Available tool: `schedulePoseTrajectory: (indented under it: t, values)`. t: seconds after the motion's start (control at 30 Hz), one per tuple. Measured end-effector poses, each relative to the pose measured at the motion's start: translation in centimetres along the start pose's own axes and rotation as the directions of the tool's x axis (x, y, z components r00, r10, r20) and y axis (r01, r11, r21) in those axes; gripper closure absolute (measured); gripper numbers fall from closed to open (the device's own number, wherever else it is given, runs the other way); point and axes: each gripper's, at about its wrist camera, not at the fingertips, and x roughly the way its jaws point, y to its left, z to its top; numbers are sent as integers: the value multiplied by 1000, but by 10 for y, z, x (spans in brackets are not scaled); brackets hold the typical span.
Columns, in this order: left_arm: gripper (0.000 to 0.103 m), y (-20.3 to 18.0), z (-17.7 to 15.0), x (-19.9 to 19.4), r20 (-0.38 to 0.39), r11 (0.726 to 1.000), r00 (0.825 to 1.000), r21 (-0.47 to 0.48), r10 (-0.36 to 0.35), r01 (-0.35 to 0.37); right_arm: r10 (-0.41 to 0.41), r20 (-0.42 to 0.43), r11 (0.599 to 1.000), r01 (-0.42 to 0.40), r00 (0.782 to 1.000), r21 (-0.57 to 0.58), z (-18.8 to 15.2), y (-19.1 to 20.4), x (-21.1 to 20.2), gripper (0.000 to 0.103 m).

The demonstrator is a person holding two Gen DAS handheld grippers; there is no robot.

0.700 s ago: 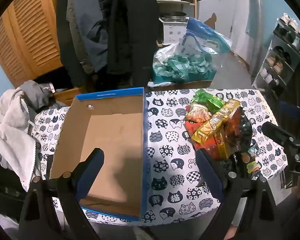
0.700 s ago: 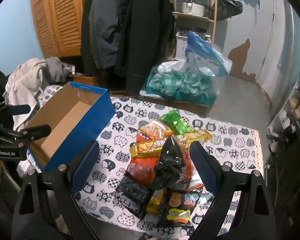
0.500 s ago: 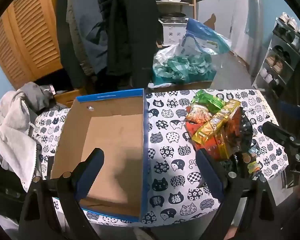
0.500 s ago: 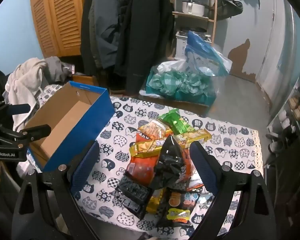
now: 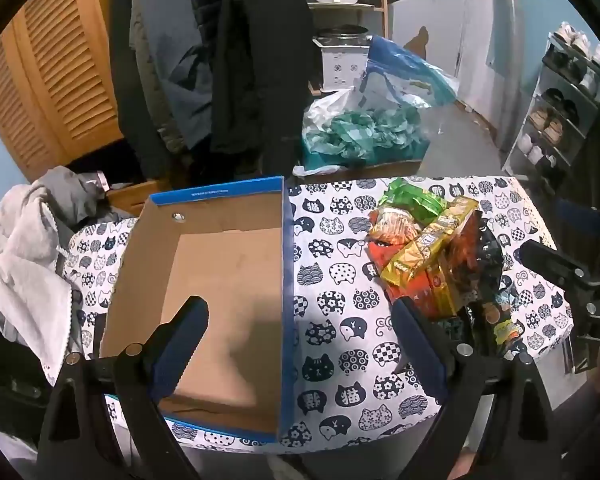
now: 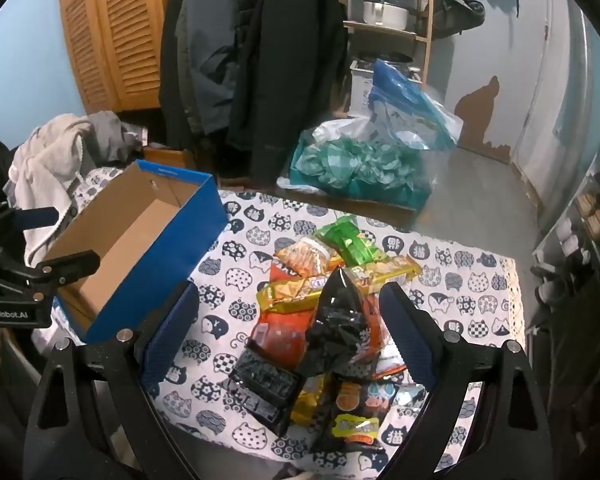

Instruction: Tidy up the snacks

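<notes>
1. The left gripper (image 5: 300, 328) had its jaws spread fully apart with nothing between them, hanging above the near end of the open box (image 5: 204, 280) and the desk (image 5: 332, 320) beside it.
2. The right gripper (image 6: 288, 320) likewise had its jaws wide apart and empty, poised over the snack pile (image 6: 332, 312) without touching it.
3. The box, cardboard inside with a blue outer skin, stood on the left part of the desk and held nothing.
4. The snack pile lay on the right part of the desk, apart from the box, with a strip of the cat-print cloth (image 6: 236, 276) between them.
5. In the pile, a crumpled black bag (image 6: 340, 328) sat on top near the front, over orange packets (image 6: 276, 332).
6. A long gold packet (image 6: 300, 292) lay across the pile, and a green packet (image 6: 348, 240) sat at the far end.
7. A dark tray-like pack (image 6: 264, 384) lay at the near left edge of the pile; its contents were too dark to tell, possibly biscuits.
8. Beyond the desk, a clear plastic bag of teal material (image 6: 360, 160) rested on the floor.
9. Dark coats (image 6: 268, 60) hung behind it, next to louvred wooden doors (image 6: 108, 32).
10. Pale clothing (image 5: 20, 260) was heaped at the left of the desk.
</notes>
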Motion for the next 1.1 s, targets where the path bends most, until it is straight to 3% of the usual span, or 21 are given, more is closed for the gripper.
schedulePoseTrajectory:
  t: [1.1]
  values:
    - [9, -3, -6, 2, -1, 1000, 1000, 7, -5, 5, -7, -8, 1000, 7, 1000, -1, -1, -3, 1, 13]
